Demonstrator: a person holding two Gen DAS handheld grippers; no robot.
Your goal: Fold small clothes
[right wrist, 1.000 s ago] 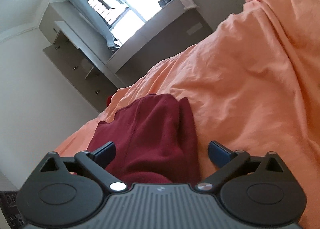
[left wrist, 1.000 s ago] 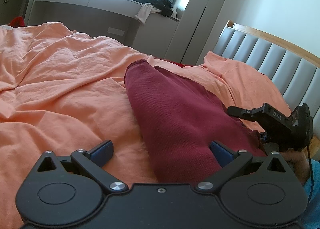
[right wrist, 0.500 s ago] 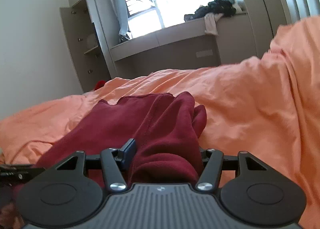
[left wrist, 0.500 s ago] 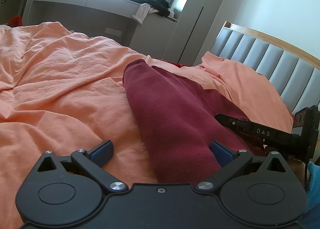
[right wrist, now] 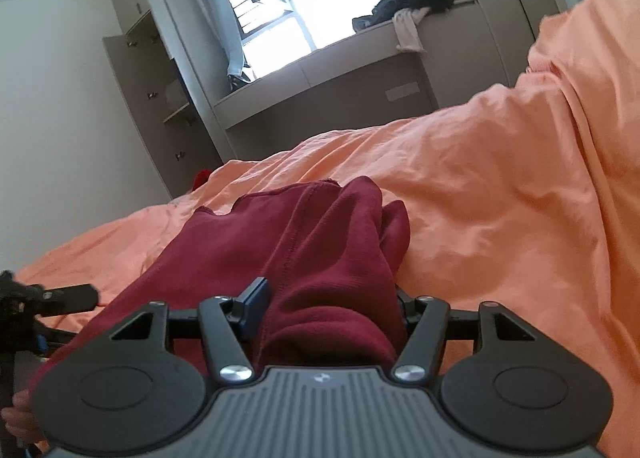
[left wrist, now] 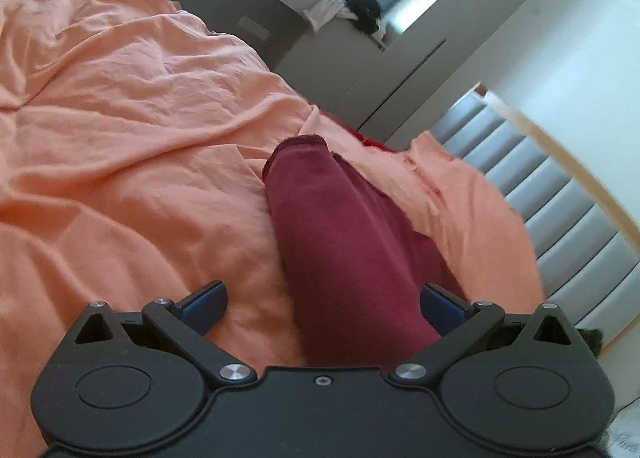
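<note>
A dark red garment lies as a long folded strip on the orange bed cover. My left gripper is open, its blue fingertips either side of the near end of the strip, not holding it. In the right wrist view my right gripper is shut on a bunched part of the red garment, which rises in folds in front of the fingers. The left gripper's finger shows at the left edge there.
A grey padded headboard with a wooden rim is on the right. A grey window ledge with a pile of dark and white clothes runs behind the bed. A wardrobe stands open to the left.
My right gripper closed on the red garment and levelled out. My left gripper tilted and the right gripper passed out of its view.
</note>
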